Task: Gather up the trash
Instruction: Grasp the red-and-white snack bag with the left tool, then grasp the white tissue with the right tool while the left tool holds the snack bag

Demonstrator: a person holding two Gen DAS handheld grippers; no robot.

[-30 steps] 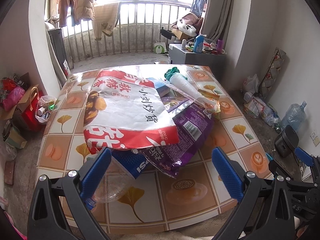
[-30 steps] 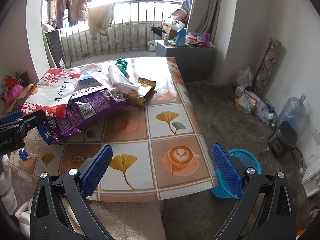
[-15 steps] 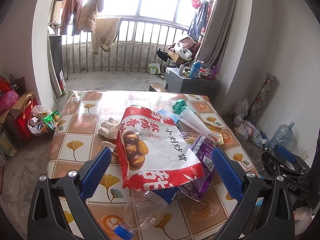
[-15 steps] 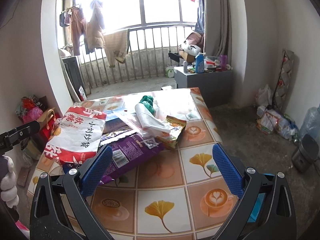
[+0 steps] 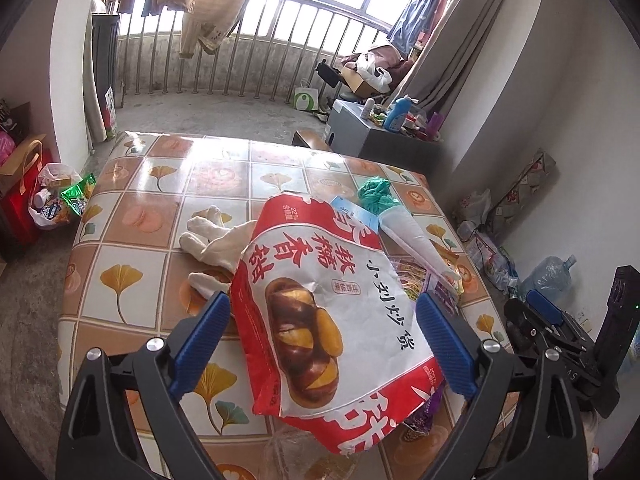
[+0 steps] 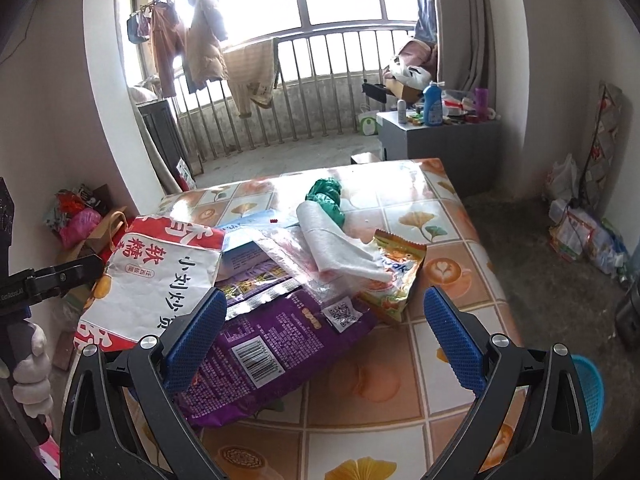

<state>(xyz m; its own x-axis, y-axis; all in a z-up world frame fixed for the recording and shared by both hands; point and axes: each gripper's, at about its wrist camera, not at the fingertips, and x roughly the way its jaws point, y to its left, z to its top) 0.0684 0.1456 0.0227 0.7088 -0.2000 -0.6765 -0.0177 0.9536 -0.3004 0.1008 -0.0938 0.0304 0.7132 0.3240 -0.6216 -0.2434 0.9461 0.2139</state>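
A heap of trash lies on the tiled table (image 5: 160, 184). On top is a red-and-white snack bag (image 5: 320, 304), and the wide jaws of my left gripper (image 5: 322, 320) frame it from above. They are closing, with the pads clear of the bag. A purple bag (image 6: 280, 344) lies below my right gripper (image 6: 322, 304), which is open and holds nothing. A white roll with a green end (image 6: 336, 240) and an orange wrapper (image 6: 396, 276) lie behind it. A clear bottle (image 5: 296, 452) peeks out under the snack bag.
A white glove (image 5: 216, 240) lies left of the heap. A blue basket (image 6: 588, 388) stands on the floor by the table's right edge. Bags of clutter sit on the floor on both sides, and a grey cabinet (image 6: 436, 140) stands behind the table.
Both views have swung over the table. The snack bag now sits between the left fingers and the glove has come into view. The purple bag has moved between the right fingers.
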